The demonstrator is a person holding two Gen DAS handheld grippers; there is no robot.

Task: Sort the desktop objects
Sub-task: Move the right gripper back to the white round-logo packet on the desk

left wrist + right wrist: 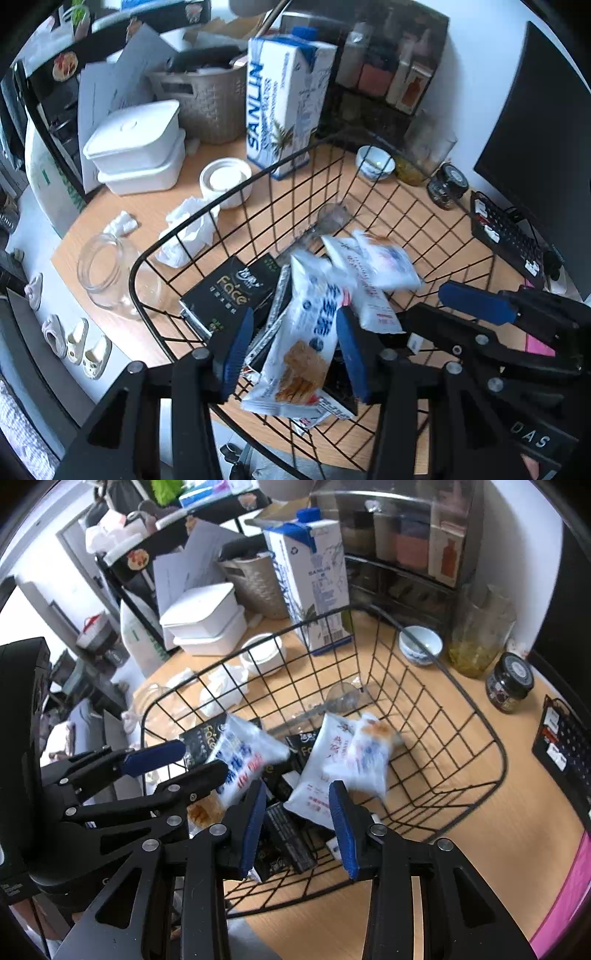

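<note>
Black wire basket (pixel 369 192), glossy crinkled snack packets (pixel 317 771), both hand-held grippers (pixel 295 350) (pixel 297 823) spread wide, empty

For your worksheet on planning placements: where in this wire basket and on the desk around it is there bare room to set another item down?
Free: the wire basket's right half, from the snack packets to its right wall; desk between the basket and the dark jar. Crowded: the basket's left half, with packets over the black Face box; desk behind, by the SANLIN carton.
</note>
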